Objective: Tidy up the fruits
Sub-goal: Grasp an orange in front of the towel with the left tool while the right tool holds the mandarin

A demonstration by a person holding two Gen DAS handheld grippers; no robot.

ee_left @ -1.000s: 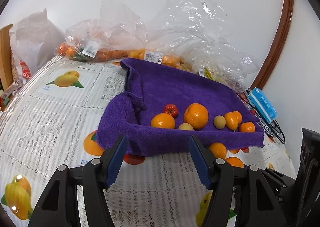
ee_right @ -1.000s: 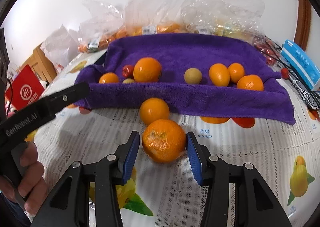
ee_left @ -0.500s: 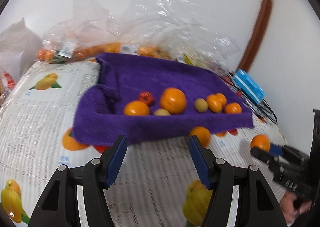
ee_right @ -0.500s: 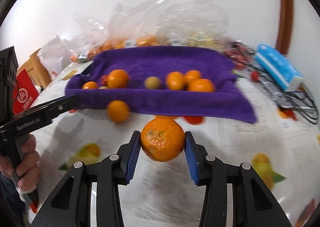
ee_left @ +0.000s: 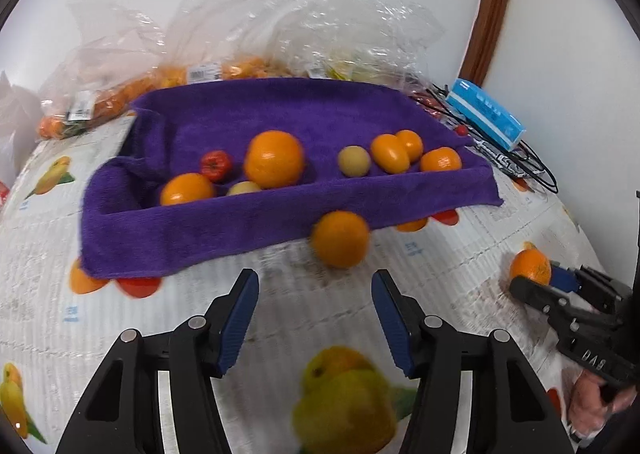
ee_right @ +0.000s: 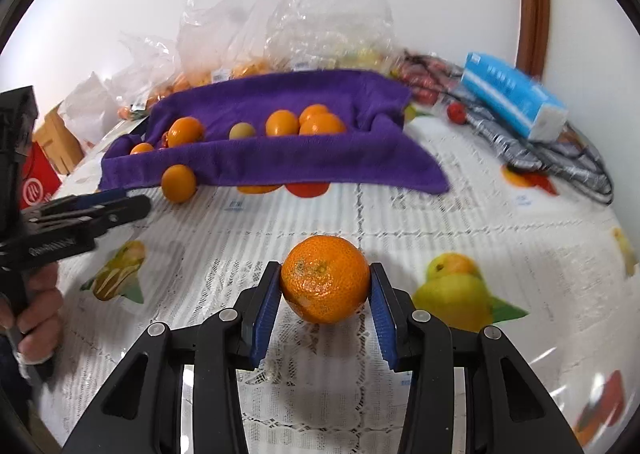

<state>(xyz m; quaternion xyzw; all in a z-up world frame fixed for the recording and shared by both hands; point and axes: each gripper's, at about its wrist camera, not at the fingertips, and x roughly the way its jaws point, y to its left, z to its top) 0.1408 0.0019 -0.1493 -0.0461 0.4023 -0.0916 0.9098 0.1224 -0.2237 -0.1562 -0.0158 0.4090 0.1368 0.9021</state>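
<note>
The right gripper (ee_right: 325,296) pinches a mandarin (ee_right: 325,278) across its middle; the firm, round, pebbly fruit probably holds securely. The left gripper (ee_left: 315,320) is spread and empty near a loose orange (ee_left: 340,238).

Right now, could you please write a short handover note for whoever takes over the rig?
Right gripper: shut on a mandarin, held over the fruit-print tablecloth.
Left gripper: open, empty, pointing toward a loose orange that lies on the tablecloth against the front edge of the purple towel.
Done: on the towel are a large orange, a small red tomato, a pale round fruit and several smaller orange fruits.
Left: place the held mandarin, then probably collect the loose orange. More fruit sits in plastic bags behind the towel.
</note>
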